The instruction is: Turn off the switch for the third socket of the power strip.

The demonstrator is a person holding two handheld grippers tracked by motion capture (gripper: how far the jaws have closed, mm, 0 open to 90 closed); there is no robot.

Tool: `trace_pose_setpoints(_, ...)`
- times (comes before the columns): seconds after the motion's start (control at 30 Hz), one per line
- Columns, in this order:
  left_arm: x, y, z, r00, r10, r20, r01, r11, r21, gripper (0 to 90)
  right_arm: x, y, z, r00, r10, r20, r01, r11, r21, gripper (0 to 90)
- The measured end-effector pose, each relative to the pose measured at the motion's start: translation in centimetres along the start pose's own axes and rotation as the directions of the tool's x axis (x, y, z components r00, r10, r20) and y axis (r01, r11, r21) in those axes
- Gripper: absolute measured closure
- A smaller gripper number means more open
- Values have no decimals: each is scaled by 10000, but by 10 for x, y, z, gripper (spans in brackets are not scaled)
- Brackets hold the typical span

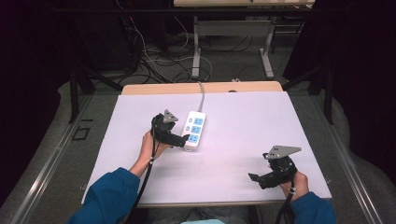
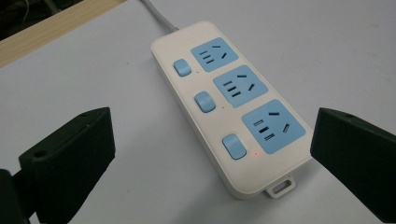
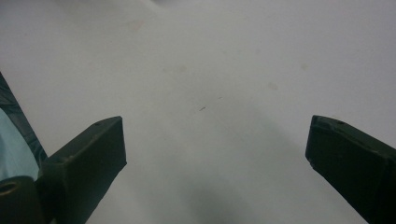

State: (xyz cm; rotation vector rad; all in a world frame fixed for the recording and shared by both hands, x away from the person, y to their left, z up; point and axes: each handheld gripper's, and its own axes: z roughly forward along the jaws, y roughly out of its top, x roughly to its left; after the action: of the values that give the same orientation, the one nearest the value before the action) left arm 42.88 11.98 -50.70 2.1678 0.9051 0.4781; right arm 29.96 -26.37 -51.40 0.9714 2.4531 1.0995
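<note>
Mid-table, left of centre: white power strip (image 1: 194, 130) lying flat on the pale mat (image 1: 243, 121), cord (image 1: 201, 95) running off toward the far edge.
Left gripper (image 1: 186, 138): right at the strip's near end, jaws spread wide, nothing between them yet.
Seen from the left gripper view: strip (image 2: 233, 112) sitting between the two black jaws and a little ahead, three blue sockets and three blue switches facing up, small red light (image 2: 255, 153) glowing beside the nearest switch (image 2: 234, 146).
Right gripper (image 1: 254, 178): parked near the front right corner, well apart from the strip, jaws wide apart, bare mat (image 3: 201, 93) beneath.
Step in hand, as judged: closing in on the near end, either to grip the body or to press that nearest switch.
To grip well: straddle the short width squarely, one jaw on each long side, low enough to catch the walls rather than skate over the rounded top.
To press well: bring one jaw tip straight down on the switch, off the socket face.
Watch for: strip sliding on the smooth mat, cord tugging it crooked.
Helper: right gripper free to pin the far end if it skids.
</note>
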Motion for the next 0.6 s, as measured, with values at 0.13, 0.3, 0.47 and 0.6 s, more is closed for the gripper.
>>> trace_pose_setpoints(0.13, 1, 1, 4, 10000, -1, -24, 1, 10000, -42, 2, 0, 0, 0, 10000, -2, -8, 2, 10000, -5, 46)
trace_pose_setpoints(0.3, 0, 1, 8, 10000, -23, 32, 23, 10000, 72, 10, 0, 0, 0, 10000, 9, 0, -9, 10000, -19, 47)
trace_pose_setpoints(0.47, -1, 1, 11, 9999, -55, 117, 54, 10000, 41, 156, 0, 0, 0, 10000, -1, 34, 1, 10000, -33, 48)
trace_pose_setpoints(0.6, -1, 1, 13, 9997, -79, 219, 78, 10000, 23, 284, 0, 0, 0, 10000, -11, 34, 11, 10000, -7, 49)
